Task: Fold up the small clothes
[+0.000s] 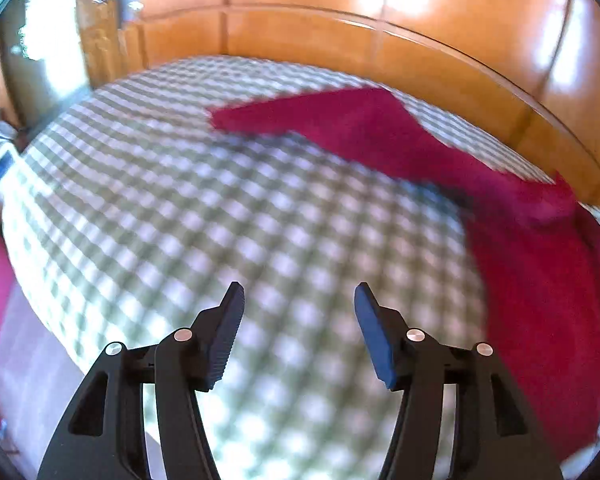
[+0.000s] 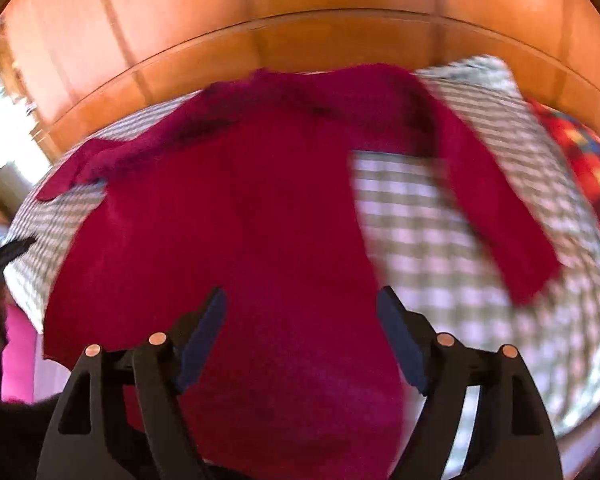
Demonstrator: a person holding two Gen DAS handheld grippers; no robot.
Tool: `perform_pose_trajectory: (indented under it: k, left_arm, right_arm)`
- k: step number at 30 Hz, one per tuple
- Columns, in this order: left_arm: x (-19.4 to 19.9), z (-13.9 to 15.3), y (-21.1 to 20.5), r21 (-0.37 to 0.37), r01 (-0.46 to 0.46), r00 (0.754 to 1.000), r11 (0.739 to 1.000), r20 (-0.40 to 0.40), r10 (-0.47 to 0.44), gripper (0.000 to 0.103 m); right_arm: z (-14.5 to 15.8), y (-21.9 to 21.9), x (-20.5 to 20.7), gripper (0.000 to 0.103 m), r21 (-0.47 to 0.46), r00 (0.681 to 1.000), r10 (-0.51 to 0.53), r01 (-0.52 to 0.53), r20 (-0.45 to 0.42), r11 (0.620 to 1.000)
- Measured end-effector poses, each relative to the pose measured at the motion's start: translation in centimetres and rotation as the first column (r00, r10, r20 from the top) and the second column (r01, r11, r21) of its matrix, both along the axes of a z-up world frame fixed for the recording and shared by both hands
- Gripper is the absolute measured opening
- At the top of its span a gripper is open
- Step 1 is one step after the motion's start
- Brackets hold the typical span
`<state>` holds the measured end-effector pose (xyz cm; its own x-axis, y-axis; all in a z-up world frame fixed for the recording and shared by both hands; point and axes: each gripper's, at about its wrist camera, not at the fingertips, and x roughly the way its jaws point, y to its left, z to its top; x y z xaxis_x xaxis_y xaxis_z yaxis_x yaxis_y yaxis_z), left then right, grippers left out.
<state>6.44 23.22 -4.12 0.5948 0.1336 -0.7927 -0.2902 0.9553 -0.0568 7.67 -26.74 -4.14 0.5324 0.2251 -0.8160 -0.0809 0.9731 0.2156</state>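
Red sweater (image 2: 236, 216) lies under the right gripper's (image 2: 300, 332) spread, empty jaws.

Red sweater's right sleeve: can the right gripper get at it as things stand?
Probably yes. The right gripper is open and empty above the sweater; the right sleeve lies flat on the checked bedcover, uncovered, nothing between.

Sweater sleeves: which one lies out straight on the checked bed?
The sleeve on the picture's right lies straight. The other sleeve looks bunched and creased.
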Motion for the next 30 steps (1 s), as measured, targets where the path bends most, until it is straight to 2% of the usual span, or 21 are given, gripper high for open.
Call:
perform_pose_trajectory:
  k: [1,2,4,6,8,9,10,11,13,15,17,18,19,20,21,22,23,25,27,30]
  left_arm:
    - [0.9,0.0,0.9,0.061,-0.027,1.000,0.998,0.013,0.027,0.070]
    - [1.6,0.0,1.5,0.107,-0.037,0.999,0.994,0.025,0.035,0.074]
    - [3.2,-0.2,2.8,0.169,-0.053,0.999,0.984,0.022,0.050,0.074]
    - [4.5,-0.2,4.6,0.149,-0.067,0.998,0.987,0.026,0.064,0.074]
    - [5.6,0.2,5.7,0.131,-0.067,0.996,0.989,0.069,0.059,0.074]
    - [6.0,0.3,5.6,0.160,-0.070,0.994,0.985,0.089,0.057,0.074]
    - [6.7,0.4,5.4,0.214,-0.071,0.994,0.974,0.095,0.052,0.076]
    - [7.7,0.3,4.9,0.332,-0.071,0.996,0.941,0.082,0.046,0.080]
    - [8.6,0.5,4.7,0.436,-0.064,0.995,0.898,0.097,0.024,0.082]
    - [9.2,0.5,4.5,0.477,-0.013,0.995,0.879,0.091,-0.034,0.089]
    - [9.9,0.2,4.5,0.520,0.036,0.993,0.853,0.074,-0.087,0.089]
    - [10.4,0.2,4.9,0.525,0.063,0.992,0.849,0.060,-0.111,0.089]
    - [10.8,0.1,4.9,0.520,0.095,0.990,0.849,0.042,-0.136,0.084]
    - [11.6,0.0,5.0,0.499,0.144,0.985,0.854,0.010,-0.172,0.056]
    - [12.3,-0.2,5.2,0.469,0.182,0.981,0.864,-0.023,-0.194,0.037]
    - [13.1,-0.2,5.6,0.423,0.211,0.977,0.881,-0.056,-0.207,0.010]
    - [13.9,0.2,6.2,0.371,0.221,0.975,0.902,-0.068,-0.211,0.006]
    - [15.2,1.4,7.3,0.332,0.195,0.981,0.923,-0.046,-0.191,0.005]
    - [16.4,3.5,9.3,0.215,0.141,0.989,0.966,0.001,-0.145,0.004]
    - [17.1,7.1,11.7,0.064,0.078,0.994,0.995,0.077,-0.083,0.004]
  right_arm:
    - [-0.5,1.6,0.7,0.077,0.007,1.000,0.030,-0.030,-0.003,1.000]
    - [-0.9,2.7,1.4,0.077,0.011,0.999,0.049,-0.049,-0.007,0.999]
    - [-1.9,5.1,2.6,0.077,0.013,0.996,0.090,-0.090,-0.018,0.996]
    - [-2.9,7.6,3.5,0.077,0.000,0.992,0.122,-0.122,-0.030,0.993]
    - [-3.6,8.6,4.3,0.079,-0.005,0.991,0.130,-0.130,-0.039,0.991]
    - [-4.1,9.0,4.7,0.079,-0.013,0.991,0.128,-0.129,-0.046,0.992]
    - [-4.5,9.3,4.9,0.080,-0.023,0.991,0.124,-0.125,-0.055,0.992]
    - [-5.1,9.5,5.3,0.082,-0.024,0.991,0.120,-0.122,-0.067,0.992]
    - [-5.4,9.3,5.4,0.085,-0.021,0.991,0.117,-0.119,-0.070,0.993]
    - [-5.6,9.4,5.4,0.087,-0.030,0.990,0.128,-0.130,-0.060,0.991]
    - [-5.8,9.5,5.5,0.090,-0.034,0.990,0.131,-0.133,-0.055,0.991]
    - [-5.7,9.5,5.6,0.090,-0.036,0.990,0.130,-0.132,-0.054,0.991]
    - [-5.8,9.7,5.8,0.091,-0.040,0.990,0.128,-0.130,-0.054,0.991]
    - [-5.8,9.8,5.9,0.092,-0.046,0.990,0.128,-0.130,-0.056,0.990]
    - [-5.8,9.8,5.9,0.093,-0.049,0.990,0.127,-0.130,-0.057,0.990]
    - [-5.7,9.8,5.9,0.093,-0.051,0.990,0.126,-0.129,-0.059,0.990]
    - [-5.8,9.8,6.1,0.093,-0.050,0.990,0.124,-0.127,-0.063,0.991]
    - [-5.8,9.9,6.3,0.093,-0.050,0.990,0.123,-0.127,-0.069,0.991]
    - [-5.9,9.9,6.5,0.093,-0.053,0.990,0.123,-0.127,-0.074,0.990]
    - [-6.0,9.9,6.5,0.094,-0.057,0.990,0.123,-0.128,-0.074,0.990]
